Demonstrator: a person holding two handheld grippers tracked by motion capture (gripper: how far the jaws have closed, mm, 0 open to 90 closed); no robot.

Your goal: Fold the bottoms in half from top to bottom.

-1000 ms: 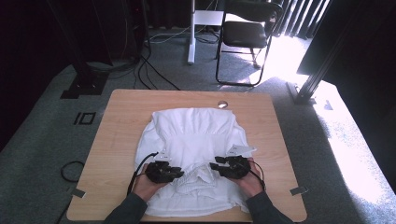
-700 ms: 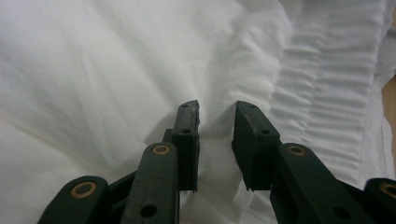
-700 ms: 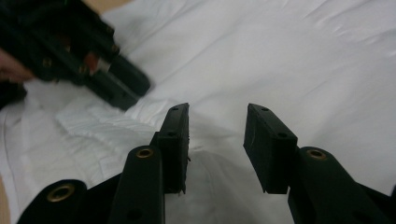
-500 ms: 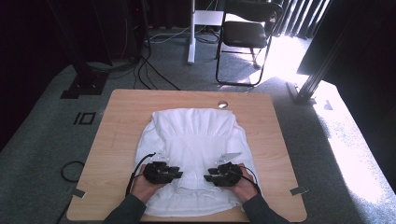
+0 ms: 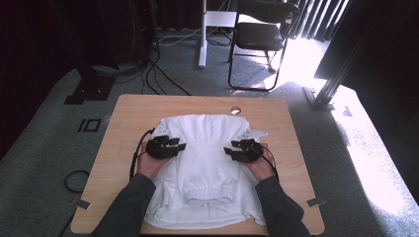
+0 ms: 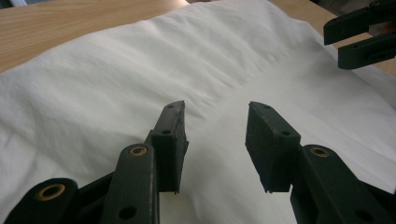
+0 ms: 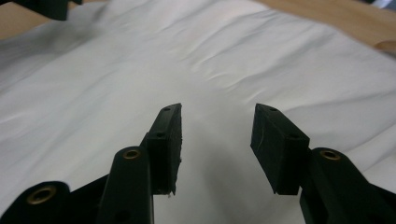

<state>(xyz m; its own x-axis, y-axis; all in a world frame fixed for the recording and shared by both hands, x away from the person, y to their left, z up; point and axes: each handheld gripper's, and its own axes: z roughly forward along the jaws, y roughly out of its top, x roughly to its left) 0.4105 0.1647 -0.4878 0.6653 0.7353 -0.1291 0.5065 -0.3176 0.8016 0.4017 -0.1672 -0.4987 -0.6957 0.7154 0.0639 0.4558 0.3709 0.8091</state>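
Observation:
A white garment [image 5: 205, 163] lies folded on the wooden table [image 5: 128, 111], its ribbed hem toward the near edge. My left gripper [image 5: 179, 145] hovers over its left side, open with nothing between the jaws [image 6: 214, 116]. My right gripper [image 5: 230, 151] is over the right side, also open and empty [image 7: 217, 116]. The two point inward at each other. In the left gripper view the white cloth [image 6: 140, 74] spreads under the jaws and the right gripper's jaws show at the upper right. The right gripper view looks across smooth white fabric [image 7: 233, 56].
A small round metal disc [image 5: 235, 110] sits near the table's far edge. A black folding chair [image 5: 259, 37] and a white stand [image 5: 202, 34] are on the carpet beyond. Cables [image 5: 163, 74] run over the floor at the far left.
Both grippers have moved away from the near edge toward the garment's middle and apart from each other. The garment's lower part now lies folded, hem showing near the front.

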